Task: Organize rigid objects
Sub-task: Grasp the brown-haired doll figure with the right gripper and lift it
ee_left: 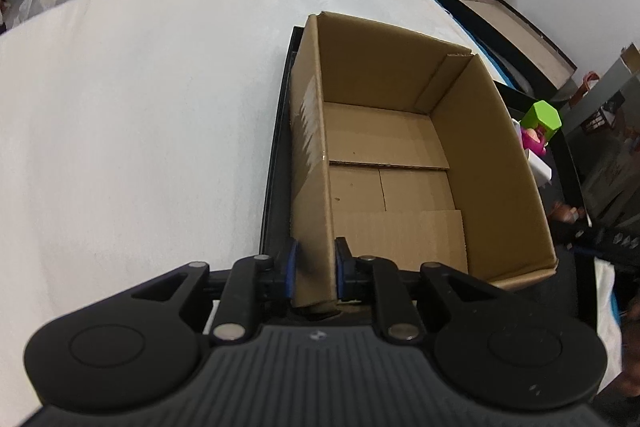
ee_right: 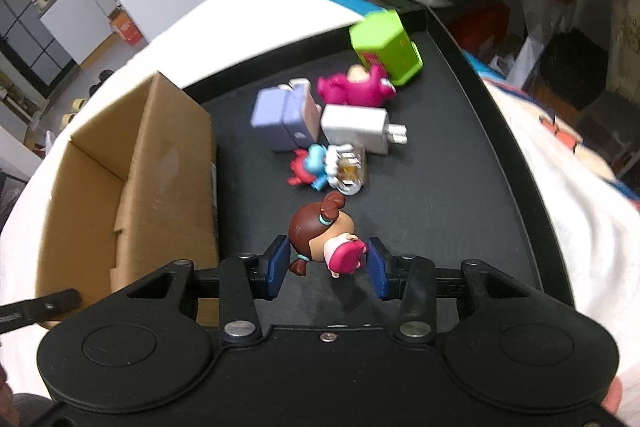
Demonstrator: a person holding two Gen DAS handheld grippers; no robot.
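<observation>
The toys lie in a loose cluster on a black tray, to the right of a cardboard box that stands open on the tray's left part. The left tool is closed on the box's near left wall, one blue pad on each side of the cardboard. Right of the box, a brown-haired doll lies on its side between the pads of the right tool, which is spread wide around it; whether the pads touch the doll, I cannot tell. Beyond it lie a red and blue figure, a purple block, a white plug, a pink figure and a green box.
</observation>
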